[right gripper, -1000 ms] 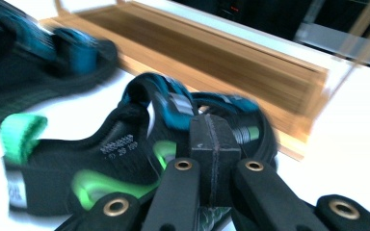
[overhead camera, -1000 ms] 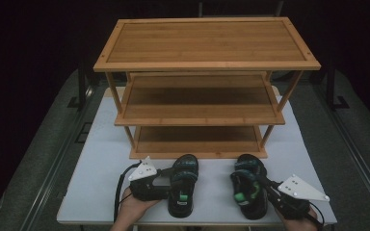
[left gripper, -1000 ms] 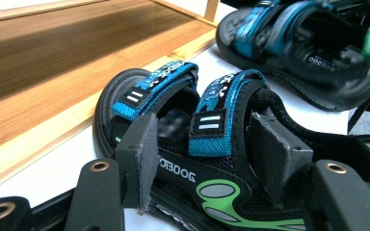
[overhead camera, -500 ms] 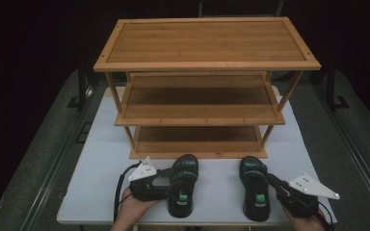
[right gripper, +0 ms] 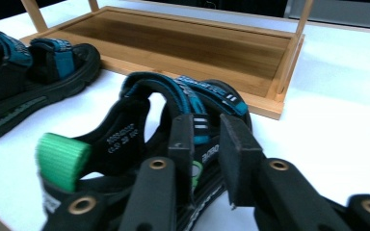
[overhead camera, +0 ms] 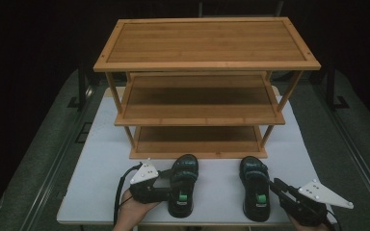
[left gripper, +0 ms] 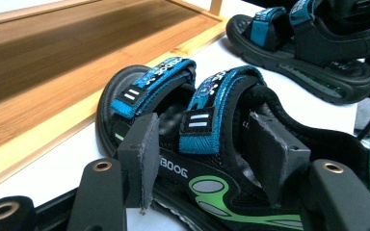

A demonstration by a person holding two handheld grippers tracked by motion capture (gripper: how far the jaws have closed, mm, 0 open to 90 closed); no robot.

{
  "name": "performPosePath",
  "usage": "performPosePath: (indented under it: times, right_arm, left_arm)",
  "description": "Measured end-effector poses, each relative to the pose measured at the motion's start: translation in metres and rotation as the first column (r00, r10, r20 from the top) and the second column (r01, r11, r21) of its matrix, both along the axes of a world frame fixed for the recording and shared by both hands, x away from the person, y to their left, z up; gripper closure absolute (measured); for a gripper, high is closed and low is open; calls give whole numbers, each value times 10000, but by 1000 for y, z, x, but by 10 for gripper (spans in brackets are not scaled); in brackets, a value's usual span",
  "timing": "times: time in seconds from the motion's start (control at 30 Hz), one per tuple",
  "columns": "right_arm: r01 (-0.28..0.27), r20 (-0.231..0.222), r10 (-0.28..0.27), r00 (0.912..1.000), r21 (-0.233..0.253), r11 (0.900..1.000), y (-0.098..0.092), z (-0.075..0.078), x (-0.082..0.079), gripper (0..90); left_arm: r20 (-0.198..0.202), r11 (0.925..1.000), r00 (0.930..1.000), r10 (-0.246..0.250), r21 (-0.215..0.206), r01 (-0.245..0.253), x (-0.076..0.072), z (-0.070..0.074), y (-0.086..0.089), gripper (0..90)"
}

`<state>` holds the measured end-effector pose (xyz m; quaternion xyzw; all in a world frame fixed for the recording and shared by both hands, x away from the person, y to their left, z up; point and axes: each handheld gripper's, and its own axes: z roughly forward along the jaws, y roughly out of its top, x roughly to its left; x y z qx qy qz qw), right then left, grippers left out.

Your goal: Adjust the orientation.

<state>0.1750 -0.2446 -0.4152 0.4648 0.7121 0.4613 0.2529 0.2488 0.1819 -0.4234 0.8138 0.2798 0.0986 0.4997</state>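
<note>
Two black sandals with blue straps and green heel tabs lie side by side on the white table (overhead camera: 101,159), toes toward the rack. My left gripper (overhead camera: 169,185) comes at the left sandal (overhead camera: 183,179) from its left side. In the left gripper view its jaws stand open astride that sandal's ankle strap (left gripper: 209,108), with gaps on both sides. My right gripper (overhead camera: 275,186) meets the right sandal (overhead camera: 254,182) from the right. In the right gripper view its jaws (right gripper: 207,139) are shut on the outer side strap of that sandal (right gripper: 192,91).
A three-tier bamboo shoe rack (overhead camera: 207,62) stands just beyond the sandals, all its shelves bare; its bottom shelf (overhead camera: 197,137) sits low on the table. A hand (overhead camera: 135,214) holds each gripper at the near edge. Dark floor surrounds the table.
The right sandal was angled and close to the left one; it has been swung straight and shifted right with my right gripper. The left sandal and left gripper barely moved.
</note>
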Motion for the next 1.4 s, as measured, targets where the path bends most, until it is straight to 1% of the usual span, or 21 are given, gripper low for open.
performPosePath:
  times: [0.07,0.2,0.33,0.4,0.5,0.63,0.73,0.8,0.9,1.03,1.1,1.17,1.3,1.37,1.4]
  right_arm:
    - [-44,-15,44,10000,44,10000,0,0,-1,728]
    - [-208,-34,208,9998,172,9996,3,2,-2,679]
    - [-339,-196,340,9992,48,9994,8,1,0,622]
    - [-274,-321,268,9991,-172,9995,12,0,1,602]
    - [-90,-427,75,9991,-338,9994,15,0,4,573]
    - [232,-648,-269,9975,-570,9981,19,-1,8,569]
    - [362,-761,-411,9963,-641,9973,22,-2,10,568]
    - [498,-906,-551,9944,-601,9970,24,-3,12,562]
    - [596,-1041,-664,9923,-671,9960,27,-4,14,562]
    - [697,-1019,-787,9917,-886,9936,31,-4,16,593]
    - [708,-937,-801,9924,-988,9926,31,-5,17,634]
    - [785,-877,-887,9922,-1127,9905,30,-5,17,693]
    - [721,-770,-815,9937,-1182,9904,27,-6,17,737]
    - [726,-649,-815,9946,-1301,9888,27,-6,16,754]
    - [803,-536,-885,9946,-1395,9870,27,-7,16,766]
  left_arm:
    - [5,10000,10000,-5,11,5,-1,0,0,460]
    - [22,10000,10000,1,9,-1,-2,1,-1,461]
    - [61,10000,10000,22,64,-22,-2,2,-2,461]
    - [65,9999,10000,74,90,-74,-3,2,-3,461]
    - [87,9993,9996,284,233,-286,-4,2,-4,466]
    - [101,9978,9985,544,368,-548,-6,2,-6,488]
    - [111,9962,9970,763,415,-767,-6,2,-7,523]
    - [92,9950,9960,887,459,-890,-7,2,-7,544]
    - [107,9920,9932,1158,492,-1162,-8,2,-9,571]
    - [274,9892,9908,1329,582,-1343,-9,3,-11,620]
    - [489,9872,9886,1422,653,-1452,-10,3,-10,672]
    - [567,9863,9873,1481,646,-1517,-10,3,-9,718]
    - [630,9870,9870,1477,539,-1512,-9,2,-7,746]
    - [732,9854,9843,1605,453,-1640,-9,1,-6,759]
    - [758,9854,9841,1604,453,-1641,-9,1,-5,766]
